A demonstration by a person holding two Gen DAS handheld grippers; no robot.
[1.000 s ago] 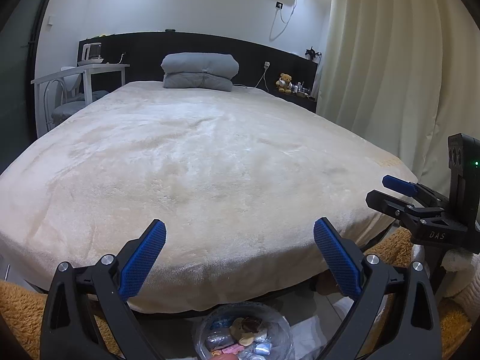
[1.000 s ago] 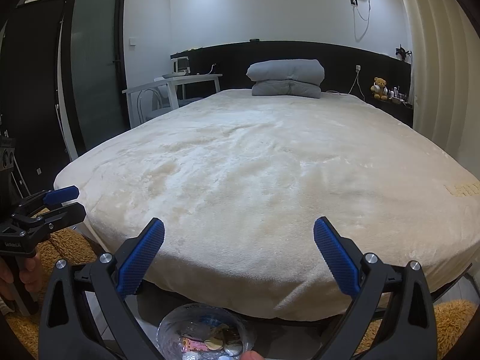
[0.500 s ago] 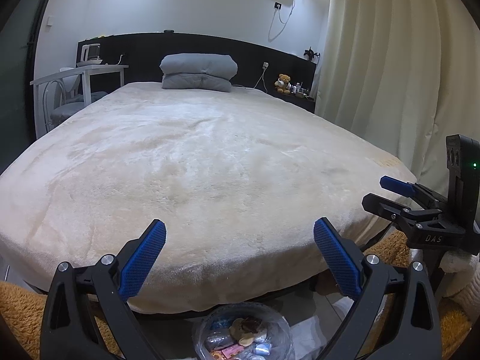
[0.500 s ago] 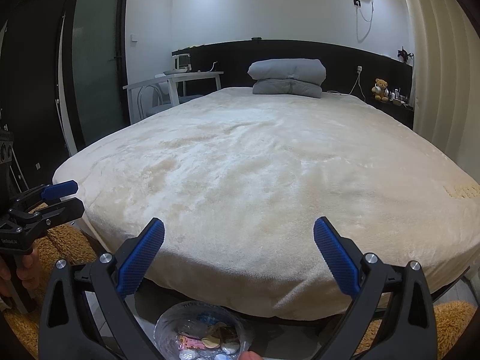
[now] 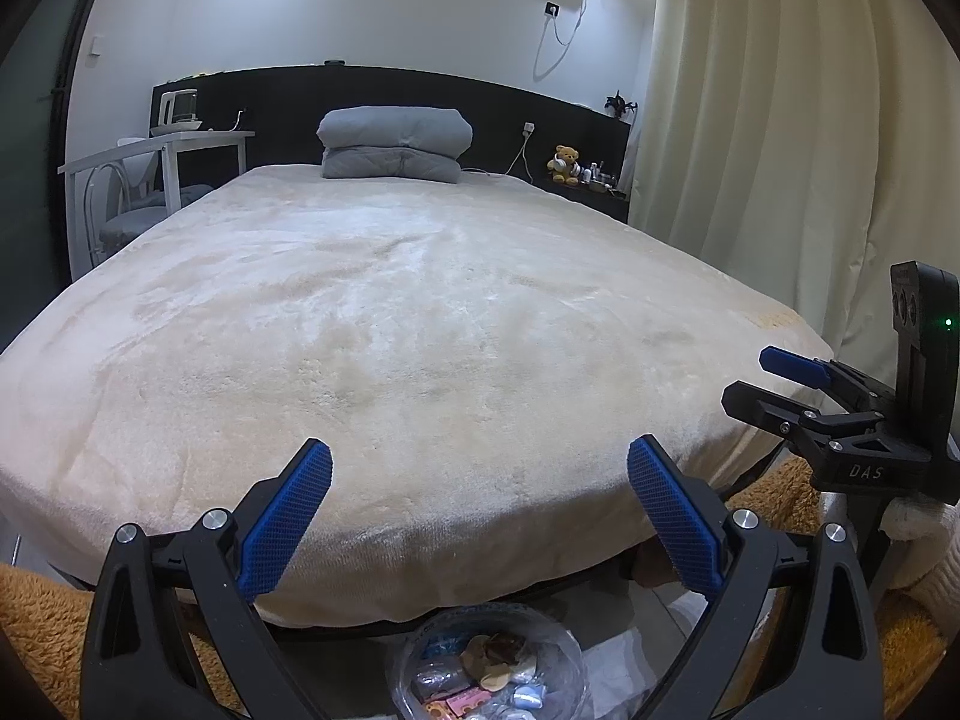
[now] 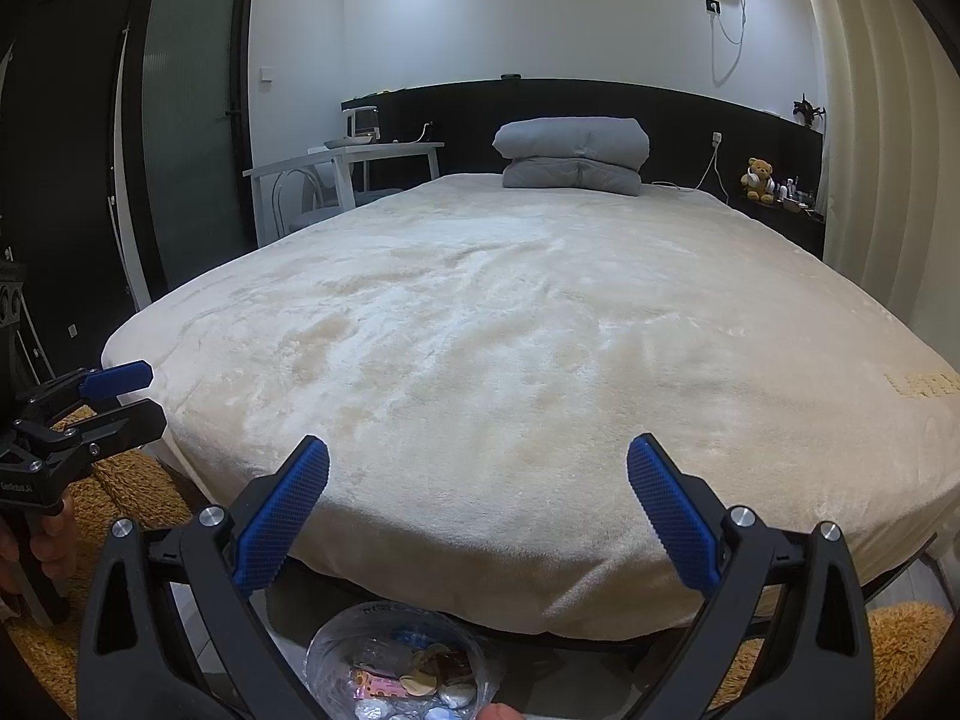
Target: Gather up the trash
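A clear plastic bag (image 5: 489, 666) holding several wrappers and scraps sits on the floor at the foot of the bed, also low in the right wrist view as the bag (image 6: 399, 660). My left gripper (image 5: 480, 519) hangs above it, open and holding nothing. My right gripper (image 6: 478, 516) is likewise open and holds nothing, above the same bag. The right gripper (image 5: 780, 387) shows from the side at the right edge of the left wrist view; the left gripper (image 6: 123, 399) shows at the left edge of the right wrist view, held by a hand (image 6: 51, 546).
A wide bed with a cream plush blanket (image 5: 390, 330) fills the room ahead, a folded grey duvet (image 5: 393, 144) at its head. Shaggy orange rugs (image 5: 36, 630) lie on both sides of the bag. A white desk (image 6: 348, 162) stands left, curtains (image 5: 780, 120) right.
Both grippers have drifted slightly; the side-on right gripper sits a little lower and further left in the left wrist view. The jaws have stayed open.
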